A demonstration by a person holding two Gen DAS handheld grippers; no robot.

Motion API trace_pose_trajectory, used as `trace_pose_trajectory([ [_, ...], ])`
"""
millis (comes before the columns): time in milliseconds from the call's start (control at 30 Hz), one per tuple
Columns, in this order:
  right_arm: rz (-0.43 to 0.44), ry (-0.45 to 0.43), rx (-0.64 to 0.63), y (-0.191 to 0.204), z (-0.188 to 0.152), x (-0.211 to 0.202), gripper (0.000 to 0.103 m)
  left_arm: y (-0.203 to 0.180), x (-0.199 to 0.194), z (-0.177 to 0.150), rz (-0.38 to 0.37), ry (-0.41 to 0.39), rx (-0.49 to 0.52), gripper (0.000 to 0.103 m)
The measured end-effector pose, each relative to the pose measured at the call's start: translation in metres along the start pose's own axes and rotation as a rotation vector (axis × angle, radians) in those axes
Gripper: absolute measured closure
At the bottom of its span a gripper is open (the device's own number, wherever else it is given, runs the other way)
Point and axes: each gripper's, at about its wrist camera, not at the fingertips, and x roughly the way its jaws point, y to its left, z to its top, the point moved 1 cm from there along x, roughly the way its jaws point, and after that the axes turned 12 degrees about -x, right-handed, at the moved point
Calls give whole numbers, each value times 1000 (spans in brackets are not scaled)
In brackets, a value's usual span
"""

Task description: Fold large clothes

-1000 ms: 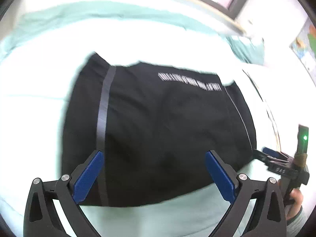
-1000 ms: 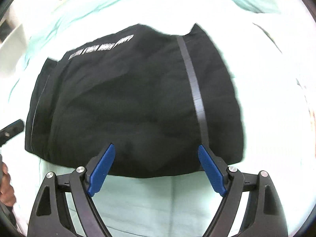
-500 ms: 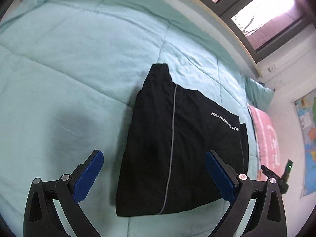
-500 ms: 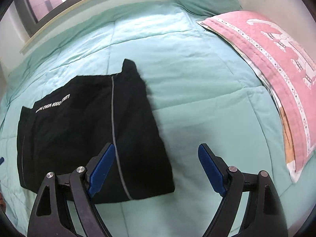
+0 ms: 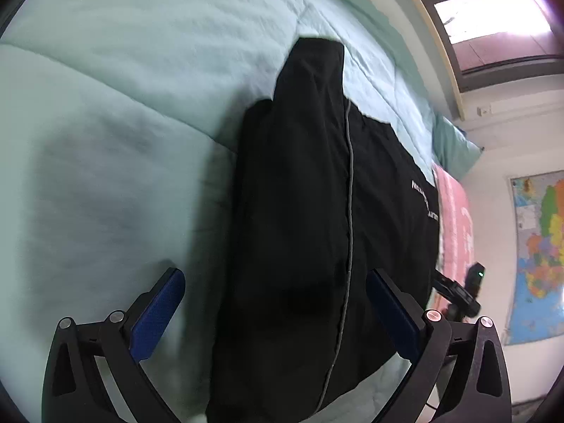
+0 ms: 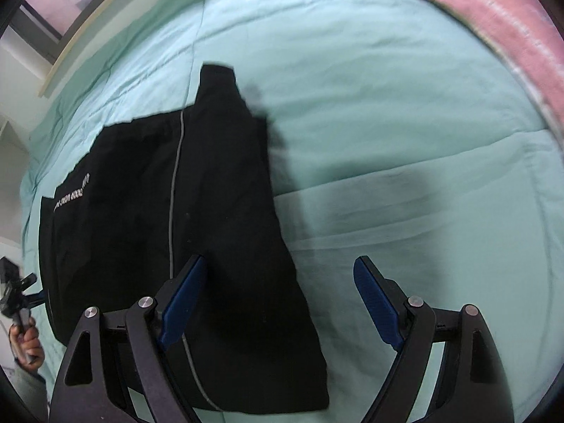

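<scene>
A black garment (image 5: 310, 232) lies folded into a flat, roughly rectangular bundle on the bed. A thin grey piping line (image 6: 173, 190) runs along its length, and a row of small white lettering (image 6: 72, 199) sits near one edge. A narrower folded end (image 6: 216, 86) sticks out past the far edge.

Two fisheye views, each looking forward and down along its own open jaws from close above a bed (image 5: 105, 112). The left wrist view faces a folded black garment (image 5: 317, 229) filling its centre, a window at 1 o'clock. The right wrist view has the same garment (image 6: 176, 229) at 9 o'clock. Both share garment and bed.
</scene>
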Motion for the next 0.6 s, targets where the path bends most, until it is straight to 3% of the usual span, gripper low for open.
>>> trace_pose_trajectory([
  [200,108,35,-27,2,8,22,16,-4,39,-3,13,77,5,1],
  [333,235,76,32,-6,7,47,14,-15,56,-3,-16,86,18,1],
  [467,302,82,85,-9,1,62,12,-25,62,-4,-69,84,1,2],
  [500,309,76,85,-9,1,62,15,-29,60,-7,-74,79,19,9],
  [533,327,71,83,-6,-1,61,31,-33,57,-10,-86,82,39,20],
  [567,367,66,77,-4,-2,60,40,-37,50,-14,-112,81,60,25],
  [600,390,62,73,-2,-2,57,41,-37,43,-15,-149,81,61,29],
])
